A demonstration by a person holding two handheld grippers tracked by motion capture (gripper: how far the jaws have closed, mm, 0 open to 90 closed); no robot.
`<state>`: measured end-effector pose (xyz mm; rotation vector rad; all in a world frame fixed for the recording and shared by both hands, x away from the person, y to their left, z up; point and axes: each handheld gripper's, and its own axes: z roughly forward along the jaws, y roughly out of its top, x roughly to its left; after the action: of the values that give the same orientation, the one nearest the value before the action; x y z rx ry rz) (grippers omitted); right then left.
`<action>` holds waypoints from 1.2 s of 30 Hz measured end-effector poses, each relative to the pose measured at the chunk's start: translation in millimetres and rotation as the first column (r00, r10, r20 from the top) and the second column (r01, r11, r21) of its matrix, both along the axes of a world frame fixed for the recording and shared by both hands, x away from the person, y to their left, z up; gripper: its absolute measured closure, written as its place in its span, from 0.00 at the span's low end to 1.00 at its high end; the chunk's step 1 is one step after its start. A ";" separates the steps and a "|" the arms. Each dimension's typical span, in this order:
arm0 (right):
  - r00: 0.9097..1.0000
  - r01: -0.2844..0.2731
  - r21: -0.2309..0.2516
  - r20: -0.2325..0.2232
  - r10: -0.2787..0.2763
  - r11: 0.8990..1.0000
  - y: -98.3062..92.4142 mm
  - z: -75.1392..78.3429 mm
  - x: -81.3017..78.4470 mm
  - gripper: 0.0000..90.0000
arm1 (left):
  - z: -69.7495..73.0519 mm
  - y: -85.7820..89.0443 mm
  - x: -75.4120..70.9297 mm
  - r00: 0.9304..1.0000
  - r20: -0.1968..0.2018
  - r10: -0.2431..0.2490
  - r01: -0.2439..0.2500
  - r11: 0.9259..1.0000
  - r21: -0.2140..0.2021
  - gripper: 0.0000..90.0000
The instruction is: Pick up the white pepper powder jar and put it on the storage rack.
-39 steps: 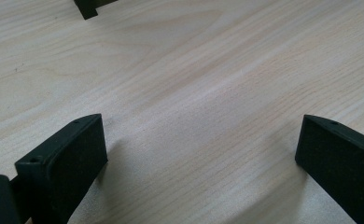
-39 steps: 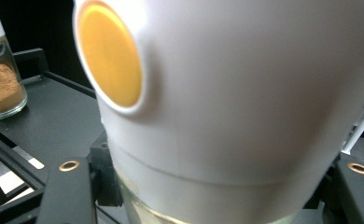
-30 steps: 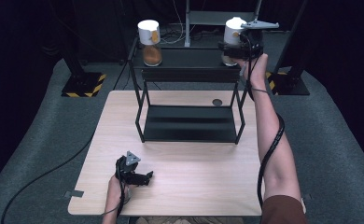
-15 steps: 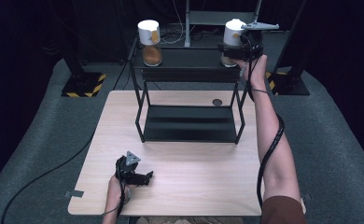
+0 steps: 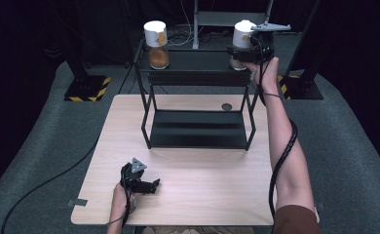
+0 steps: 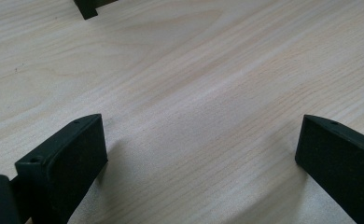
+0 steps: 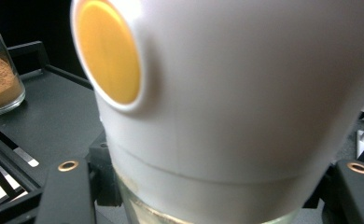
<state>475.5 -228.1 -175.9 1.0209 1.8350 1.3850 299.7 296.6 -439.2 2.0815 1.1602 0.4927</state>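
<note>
Two spice jars with white caps stand on the top shelf of a black wire rack [image 5: 198, 78]. The left jar [image 5: 156, 44] holds orange-brown powder and stands free. My right gripper [image 5: 249, 52] is shut on the right jar [image 5: 241, 36], its jaws on either side of the glass just below the cap. In the right gripper view that jar [image 7: 227, 102] is very close, with a yellow disc on its white cap, and the right gripper [image 7: 213, 186] clamps its base. The other jar [image 7: 0, 84] is at the far left. My left gripper [image 5: 151, 185] lies open on the table, with bare wood between its jaws [image 6: 201, 135].
The rack stands at the back middle of the light wooden table [image 5: 202, 170], its lower shelf [image 5: 198, 129] bare. A small dark disc [image 5: 226, 107] lies on the table under the rack's right side. A rack foot [image 6: 87, 8] is ahead of the left gripper. Black stands flank the table.
</note>
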 end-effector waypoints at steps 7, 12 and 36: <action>1.000 0.000 -0.003 -0.004 0.000 1.000 0.3 1.3 0.3 0.34 | 0.0 0.0 0.0 1.000 0.000 0.000 0.000 1.000 0.000 0.02; 1.000 0.001 -0.010 -0.009 -0.002 1.000 0.9 3.1 0.5 0.34 | 0.1 -0.1 0.0 1.000 0.000 0.000 0.000 1.000 0.001 0.02; 0.997 -0.062 -0.144 -0.058 0.055 0.988 -23.7 27.7 -29.5 0.01 | 0.4 0.0 0.1 1.000 -0.001 -0.001 0.001 1.000 0.003 0.02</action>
<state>446.0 -251.8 -148.2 0.9445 1.9882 1.2472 299.8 296.6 -438.8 2.0852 1.1590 0.4934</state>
